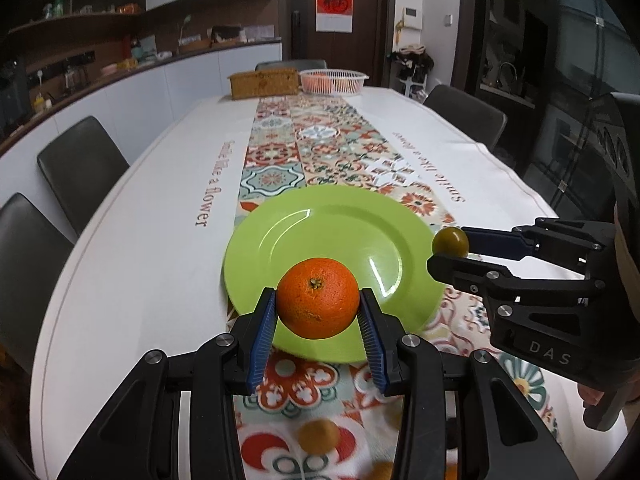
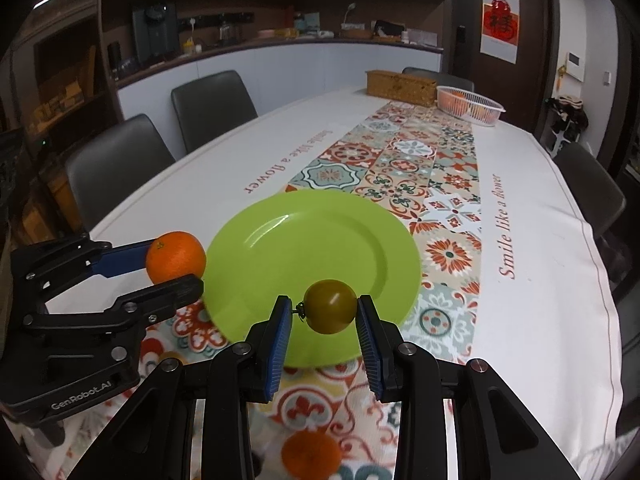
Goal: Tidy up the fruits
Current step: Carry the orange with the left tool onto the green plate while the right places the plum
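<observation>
Left wrist view: left tongs (image 1: 318, 305), ribbed blue pads, clamp a pebbly round orange (image 1: 317, 297) over the glossy green plate (image 1: 280, 240) on the patterned counter (image 1: 132, 248).
Right wrist view: right tongs (image 2: 325, 316) pinch a smooth olive-green tomato (image 2: 330, 306) above the plate's near rim.
Hard to make out: blurred orange fruit (image 2: 311, 456) below, partly hidden.

You get even, fairly bright indoor light on the white desk (image 1: 132, 240), while the room behind stays dim. The green plate (image 1: 332, 240) carries white glare streaks, probably from ceiling lamps. Fisheye bending curves the desk edge, with black vignetting in the corners. The fruit nearest the lens and the runner pattern look smeared.
</observation>
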Tool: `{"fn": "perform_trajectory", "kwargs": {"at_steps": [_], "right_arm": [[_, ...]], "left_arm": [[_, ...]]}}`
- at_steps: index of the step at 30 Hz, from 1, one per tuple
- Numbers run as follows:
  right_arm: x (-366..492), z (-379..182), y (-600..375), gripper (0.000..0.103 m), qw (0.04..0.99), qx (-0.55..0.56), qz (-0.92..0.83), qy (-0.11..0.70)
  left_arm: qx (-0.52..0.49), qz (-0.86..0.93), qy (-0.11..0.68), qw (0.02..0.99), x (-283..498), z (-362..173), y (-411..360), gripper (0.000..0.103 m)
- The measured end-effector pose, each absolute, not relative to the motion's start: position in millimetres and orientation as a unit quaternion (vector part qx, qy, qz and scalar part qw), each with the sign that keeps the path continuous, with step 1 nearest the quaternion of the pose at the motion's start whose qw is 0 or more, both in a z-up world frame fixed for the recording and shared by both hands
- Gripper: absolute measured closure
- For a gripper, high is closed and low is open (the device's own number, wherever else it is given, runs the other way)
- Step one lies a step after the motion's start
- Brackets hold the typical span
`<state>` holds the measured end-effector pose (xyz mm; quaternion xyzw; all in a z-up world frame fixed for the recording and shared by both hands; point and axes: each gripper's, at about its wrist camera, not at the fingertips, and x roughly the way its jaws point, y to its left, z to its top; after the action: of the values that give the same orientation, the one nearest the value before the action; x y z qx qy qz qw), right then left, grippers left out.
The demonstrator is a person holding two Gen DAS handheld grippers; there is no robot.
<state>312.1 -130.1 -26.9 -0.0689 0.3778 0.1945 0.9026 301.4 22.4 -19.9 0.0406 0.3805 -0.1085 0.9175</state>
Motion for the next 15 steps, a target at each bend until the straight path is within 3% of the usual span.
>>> {"fn": "perform_trajectory", "kwargs": {"at_steps": [15], "right_arm": [[376,-64,-119,0.069,0.883,-0.078,0.190,0.422]], "left_arm": [[0.045,-0.113,0.426,0.896,360,-55,28,0.063]]}}
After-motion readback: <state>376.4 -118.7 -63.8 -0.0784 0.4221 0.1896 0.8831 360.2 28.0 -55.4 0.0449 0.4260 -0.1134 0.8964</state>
